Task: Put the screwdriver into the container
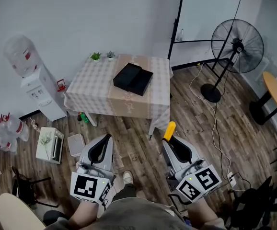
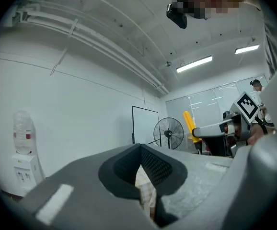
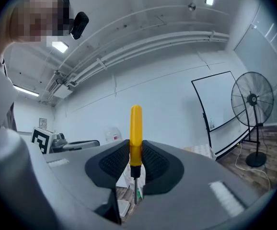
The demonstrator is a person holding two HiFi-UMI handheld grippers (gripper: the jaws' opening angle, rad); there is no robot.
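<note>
Screwdriver [image 1: 169,130] is pinched in the right gripper [image 1: 171,142]. Yellow handle sticks up past the jaws, thin metal shaft points down below them. It's upright and centred between the pads, clamped low on the handle near the shaft.

Container [image 1: 132,78] is a black open box on the checked table [image 1: 88,95], well ahead of both grippers and a bit left of the right one. Nothing has gone in yet, so the step looks like carry and approach.

To do it well:
- Bring the right gripper forward over the table until the tool is above the box opening, not the rim.
- Tilt the tool flatter so it lies inside rather than standing on its tip.
- Lower it close to the box floor before spreading the jaws, since a round handle would likely roll or bounce.

Pose:
- Both grippers are held low, close to the person's body, over the wood floor [image 1: 143,152], angled forward towards the table.
- Left gripper [image 1: 103,141] has its jaws pressed together with nothing between them, idle beside the right one.
</note>
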